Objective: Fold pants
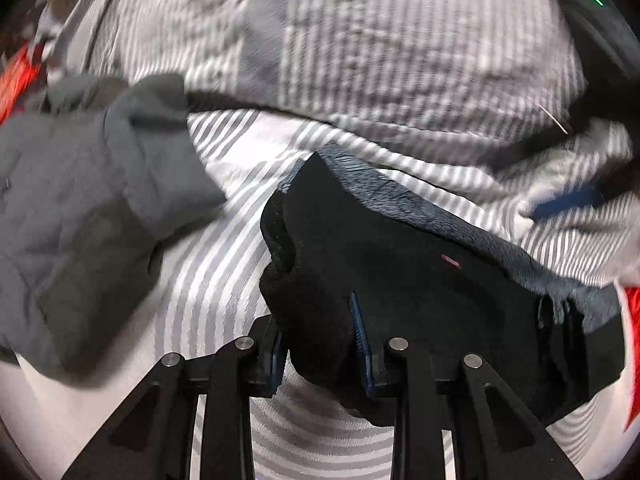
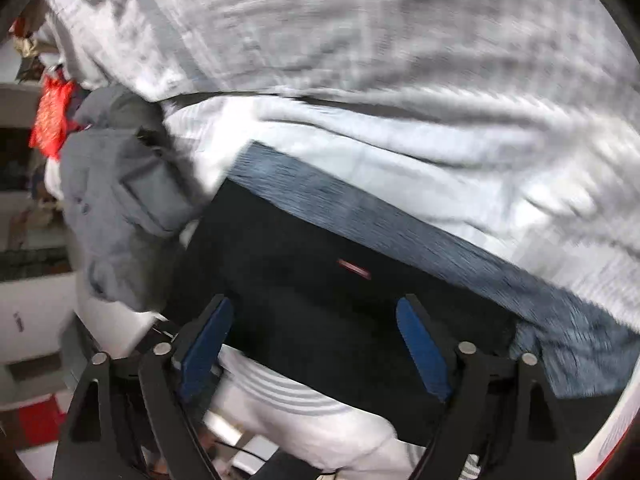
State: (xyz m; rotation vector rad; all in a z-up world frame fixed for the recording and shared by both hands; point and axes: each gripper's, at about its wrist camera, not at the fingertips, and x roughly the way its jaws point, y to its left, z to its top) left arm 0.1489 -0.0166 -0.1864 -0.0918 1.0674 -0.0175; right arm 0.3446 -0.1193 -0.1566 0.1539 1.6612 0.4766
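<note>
pants (image 1: 400, 280): 1 black | left tongs (image 1: 320, 344): clenched on pants | right tongs (image 2: 316, 344): released

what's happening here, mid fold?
A person with a handheld gripper in each hand is working on black pants lying on a bed with a grey-striped sheet. The left gripper is closed on a bunched edge of the pants. The right gripper is open, its blue pads on either side of the fabric, not pinching it. A grey garment lies in a heap to the left. Both views are motion-blurred, so the fold's progress is unclear.
</note>
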